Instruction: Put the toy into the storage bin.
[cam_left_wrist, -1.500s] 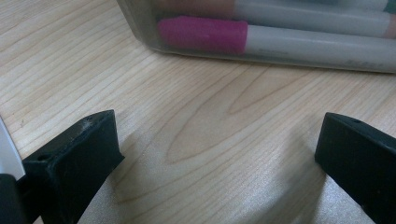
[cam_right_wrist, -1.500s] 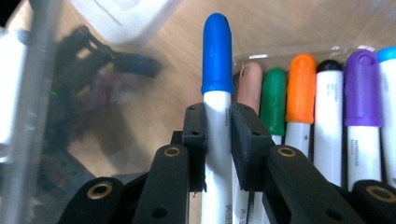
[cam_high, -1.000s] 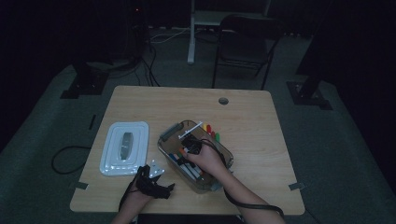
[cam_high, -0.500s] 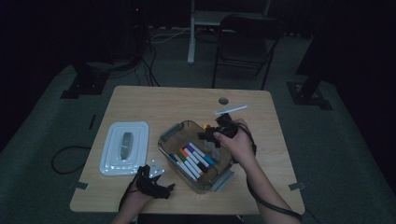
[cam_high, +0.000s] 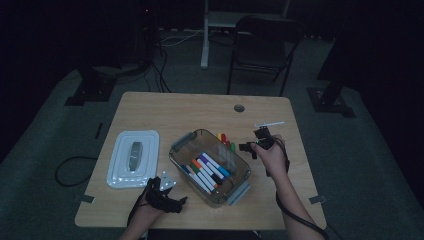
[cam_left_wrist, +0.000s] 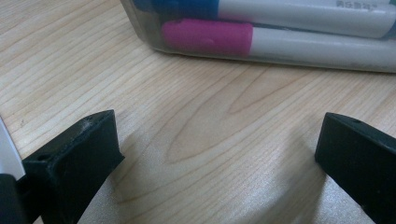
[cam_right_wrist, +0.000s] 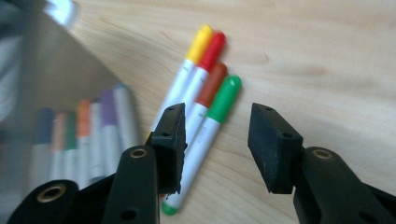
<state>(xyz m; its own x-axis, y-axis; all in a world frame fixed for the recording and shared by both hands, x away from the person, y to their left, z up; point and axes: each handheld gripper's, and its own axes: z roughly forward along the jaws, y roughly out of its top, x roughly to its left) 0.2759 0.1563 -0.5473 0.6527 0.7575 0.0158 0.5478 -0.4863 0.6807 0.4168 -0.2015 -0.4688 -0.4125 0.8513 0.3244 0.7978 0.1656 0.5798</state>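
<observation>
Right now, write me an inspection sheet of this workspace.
Surface: wooden table, bare apart from the items below.
Job's things: four markers, capped yellow, red, brown and green, lie side by side on the table beside the clear bin, which holds more markers.
Clutter: white lid left of the bin; a pale stick near the right edge.
Grippers: right tool has just been closing, hovers open over the four markers, nothing gripped; left tool open above bare wood by the bin.
Cables: one trails from the right tool; others lie on the floor.
Surroundings: dark room, chair behind the table.
</observation>
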